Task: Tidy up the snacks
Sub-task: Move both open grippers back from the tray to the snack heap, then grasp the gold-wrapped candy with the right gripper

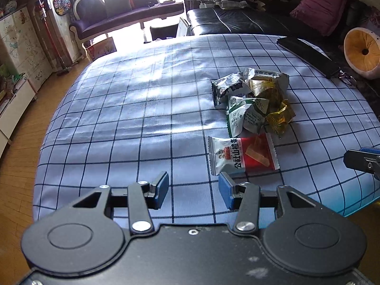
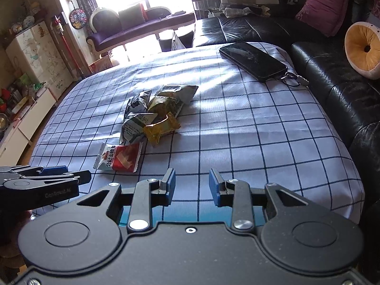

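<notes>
On a tabletop (image 1: 147, 109) covered by a pale blue cloth with a dark grid, a small heap of snack packets (image 1: 254, 99) lies toward the right of the left wrist view, and a red and white packet (image 1: 242, 155) lies flat just in front of the heap, apart from it by a narrow gap. The left hand-held gripper (image 1: 193, 188) hovers low over the near edge of the cloth, its blue-padded fingers partly apart with nothing between them; the red and white packet sits just ahead of its right finger. The right hand-held gripper (image 2: 192, 185) is likewise partly open and empty, pointing at bare cloth with the snacks off to its left. The step in hand appears to be the approach to a first packet. The lone red and white packet looks the easiest pick, since it lies clear of the others. To do it well, the left hand-held gripper would probably need to line up over one crimped end, come down until the pads straddle the thin edge, and close without bunching the cloth. The heap is crinkled and overlapping, so pulling one packet could drag its neighbours. A black phone (image 2: 253, 60) with a key ring at its end lies near the far right corner, well apart from the snacks. Around the tabletop are a black leather sofa (image 2: 261, 27), a purple cushion (image 2: 323, 7), a chaise under a bright window, and a wooden floor.
</notes>
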Tool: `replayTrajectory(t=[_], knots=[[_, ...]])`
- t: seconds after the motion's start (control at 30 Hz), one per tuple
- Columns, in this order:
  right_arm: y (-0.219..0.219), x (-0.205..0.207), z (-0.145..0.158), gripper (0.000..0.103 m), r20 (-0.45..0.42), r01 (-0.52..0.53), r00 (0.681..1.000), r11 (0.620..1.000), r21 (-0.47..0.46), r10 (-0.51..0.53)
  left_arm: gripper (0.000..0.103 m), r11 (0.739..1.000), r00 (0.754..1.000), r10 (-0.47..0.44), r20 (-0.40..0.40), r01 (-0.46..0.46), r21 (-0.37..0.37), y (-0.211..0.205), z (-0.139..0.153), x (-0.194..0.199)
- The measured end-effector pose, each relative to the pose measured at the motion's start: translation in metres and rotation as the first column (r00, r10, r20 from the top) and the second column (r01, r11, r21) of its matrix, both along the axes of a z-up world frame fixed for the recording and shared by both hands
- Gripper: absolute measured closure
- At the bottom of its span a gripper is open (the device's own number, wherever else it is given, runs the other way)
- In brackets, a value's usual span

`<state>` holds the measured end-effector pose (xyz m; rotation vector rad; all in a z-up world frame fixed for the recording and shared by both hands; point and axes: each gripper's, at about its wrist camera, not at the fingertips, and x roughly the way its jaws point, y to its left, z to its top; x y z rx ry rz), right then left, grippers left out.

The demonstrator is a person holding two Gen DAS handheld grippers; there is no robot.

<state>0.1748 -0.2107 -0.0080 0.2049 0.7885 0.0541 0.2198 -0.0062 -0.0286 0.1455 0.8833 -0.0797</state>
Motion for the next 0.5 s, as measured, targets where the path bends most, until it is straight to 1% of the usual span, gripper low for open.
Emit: replayTrajectory(t=[0.27, 0.3, 0.4, 0.5], knots=[[0.007, 0.013, -0.003, 0.060, 0.003, -0.028, 1.000, 1.000, -0.005, 0.028, 0.054, 0.995, 0.994, -0.102, -0.029, 0.102, 0.012, -0.015, -0.012, 0.011], [0.007, 0.014, -0.003, 0.060, 0.002, -0.031, 1.000, 1.000, -0.005, 0.031, 0.052, 0.995, 0.994, -0.103, -0.027, 0.103, 0.016, -0.016, -0.014, 0.012], [0.009, 0.018, -0.006, 0.060, -0.003, -0.035, 0.999, 0.999, -0.006, 0.035, 0.051, 0.994, 0.994, -0.105, -0.012, 0.105, 0.023, -0.017, -0.015, 0.016], [0.011, 0.023, -0.007, 0.060, -0.009, -0.036, 0.999, 0.999, 0.001, 0.036, 0.052, 0.996, 0.996, -0.091, -0.025, 0.091, 0.005, -0.015, -0.013, 0.020]])
